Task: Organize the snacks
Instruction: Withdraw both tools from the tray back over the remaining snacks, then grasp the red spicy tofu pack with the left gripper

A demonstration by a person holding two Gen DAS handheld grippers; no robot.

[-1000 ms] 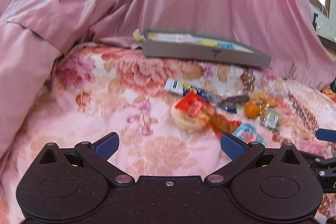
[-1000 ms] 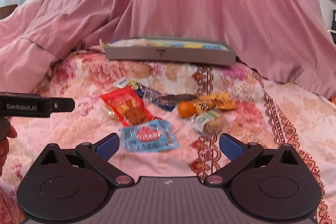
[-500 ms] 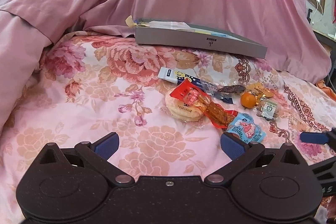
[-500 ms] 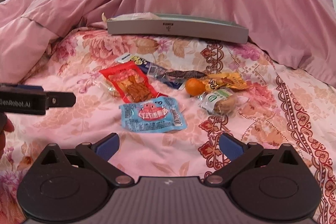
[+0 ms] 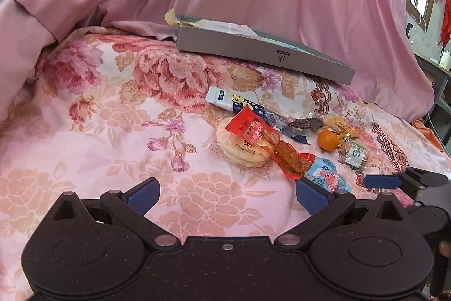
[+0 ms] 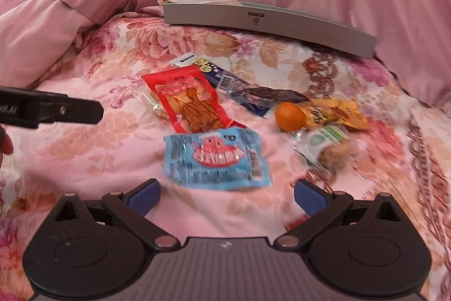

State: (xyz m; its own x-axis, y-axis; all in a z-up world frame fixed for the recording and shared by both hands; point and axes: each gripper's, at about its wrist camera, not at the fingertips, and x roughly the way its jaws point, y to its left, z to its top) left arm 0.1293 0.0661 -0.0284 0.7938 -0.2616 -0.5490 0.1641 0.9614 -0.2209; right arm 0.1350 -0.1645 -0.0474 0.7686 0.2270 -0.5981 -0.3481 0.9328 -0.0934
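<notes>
Closer now, my right gripper (image 6: 227,195) hangs wide open just short of the blue snack packet (image 6: 215,157); my left gripper (image 5: 227,195) gapes empty too.

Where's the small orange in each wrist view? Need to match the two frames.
Left wrist: the orange sits right of centre, behind the blue shrimp-print packet.
Right wrist: the orange sits right of centre, up and right of that packet.
Shared landmark: the grey box at the back of the bedspread.
</notes>
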